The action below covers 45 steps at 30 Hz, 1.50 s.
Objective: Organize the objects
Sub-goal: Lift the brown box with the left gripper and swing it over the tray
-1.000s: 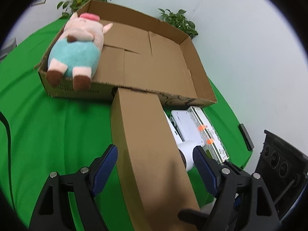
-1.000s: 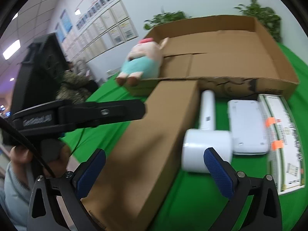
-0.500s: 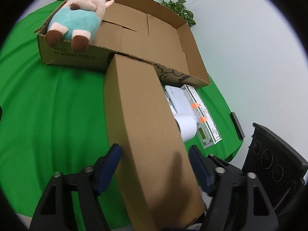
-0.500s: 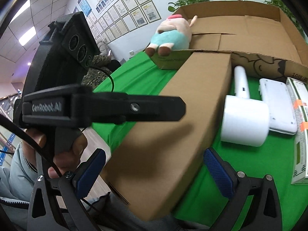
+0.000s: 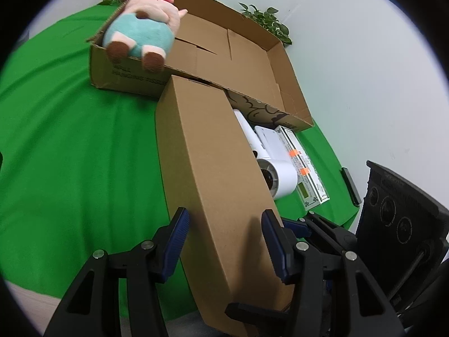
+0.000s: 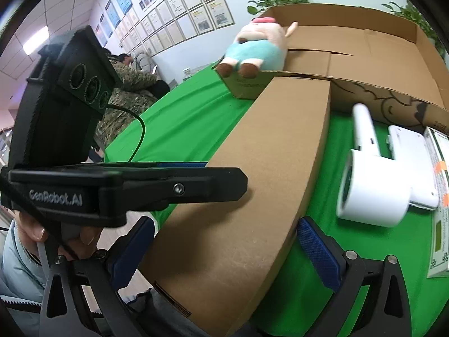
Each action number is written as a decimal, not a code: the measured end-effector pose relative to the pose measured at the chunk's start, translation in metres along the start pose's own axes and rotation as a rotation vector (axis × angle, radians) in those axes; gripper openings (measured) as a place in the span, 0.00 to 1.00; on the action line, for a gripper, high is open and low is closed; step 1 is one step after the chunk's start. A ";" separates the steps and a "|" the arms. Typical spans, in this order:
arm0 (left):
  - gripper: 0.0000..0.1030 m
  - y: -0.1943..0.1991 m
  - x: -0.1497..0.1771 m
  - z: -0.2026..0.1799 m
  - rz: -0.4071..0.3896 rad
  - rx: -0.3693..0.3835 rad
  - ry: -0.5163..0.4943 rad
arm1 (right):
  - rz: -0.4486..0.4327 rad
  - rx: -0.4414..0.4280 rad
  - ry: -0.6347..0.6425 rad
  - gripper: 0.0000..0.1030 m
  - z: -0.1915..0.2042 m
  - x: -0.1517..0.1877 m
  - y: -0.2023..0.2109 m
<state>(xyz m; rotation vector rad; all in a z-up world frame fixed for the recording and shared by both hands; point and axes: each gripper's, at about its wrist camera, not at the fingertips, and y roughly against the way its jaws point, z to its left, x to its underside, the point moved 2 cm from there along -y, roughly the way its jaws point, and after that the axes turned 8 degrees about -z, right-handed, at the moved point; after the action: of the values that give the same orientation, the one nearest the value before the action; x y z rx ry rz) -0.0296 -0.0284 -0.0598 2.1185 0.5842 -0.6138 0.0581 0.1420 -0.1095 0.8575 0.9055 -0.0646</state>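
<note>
Left gripper (image 5: 224, 234) closing around long carton (image 5: 213, 174)

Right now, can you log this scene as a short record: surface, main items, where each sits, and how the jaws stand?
surface: green cloth
long brown box: lies lengthwise, far end against the open carton
plush pig: on the carton's near left corner
white dryer-like device: on the cloth beside the long box
left gripper: jaws closing, astride the long box
right gripper: jaws astride the box's near end, contact unclear
</note>
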 end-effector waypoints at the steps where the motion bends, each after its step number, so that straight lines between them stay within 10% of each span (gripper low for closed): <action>1: 0.50 0.003 0.000 0.002 -0.006 -0.004 0.005 | 0.001 -0.005 0.002 1.00 0.002 0.000 -0.001; 23: 0.46 0.033 -0.039 -0.051 -0.185 -0.020 -0.173 | -0.241 0.091 0.041 0.90 0.011 -0.030 0.045; 45: 0.46 -0.008 -0.198 -0.075 -0.340 0.082 -0.342 | -0.440 0.247 0.097 0.89 -0.046 -0.194 0.038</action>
<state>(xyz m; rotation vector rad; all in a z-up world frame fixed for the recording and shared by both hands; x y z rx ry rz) -0.1709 0.0000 0.0963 1.9389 0.7378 -1.1808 -0.0821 0.1423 0.0375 0.8800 1.1827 -0.5291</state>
